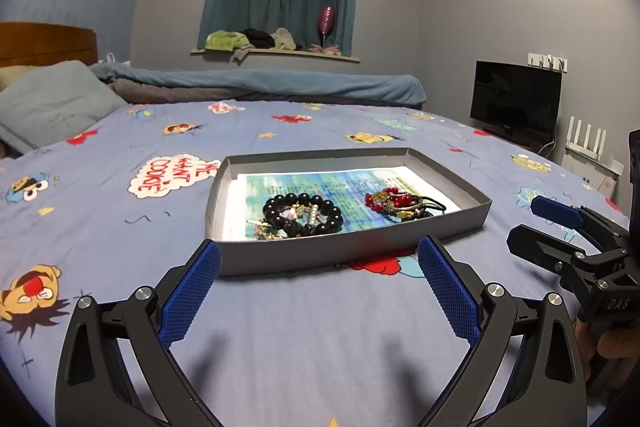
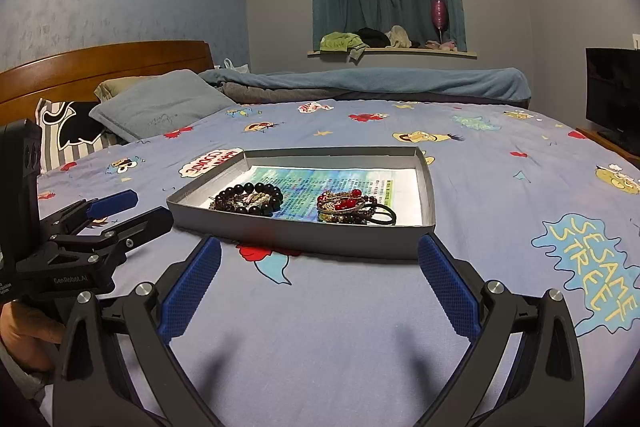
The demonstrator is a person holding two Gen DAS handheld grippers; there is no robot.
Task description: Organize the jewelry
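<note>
A shallow grey box tray (image 1: 280, 257) (image 2: 332, 241) lies on the cartoon-print bedsheet, lined with a printed paper sheet (image 1: 320, 183). In its near left part sits a black bead bracelet (image 1: 302, 215) (image 2: 248, 199) over some gold and pearl pieces. To the right is a tangle of red bead bracelets (image 1: 394, 203) (image 2: 346, 205) with bangles and a black hair tie (image 2: 384, 217). My left gripper (image 1: 320, 247) (image 2: 150, 207) hovers open just before the tray's front wall. My right gripper (image 2: 320, 245) (image 1: 528, 223) is also open, near the tray's right front corner. Neither holds anything.
A grey pillow (image 1: 52, 99) and wooden headboard (image 2: 104, 67) lie far left. A rolled blue blanket (image 1: 280, 83) runs along the far side of the bed. A TV (image 1: 516, 99) and a router (image 1: 586, 139) stand at the right. A hand (image 2: 24, 327) grips the left tool.
</note>
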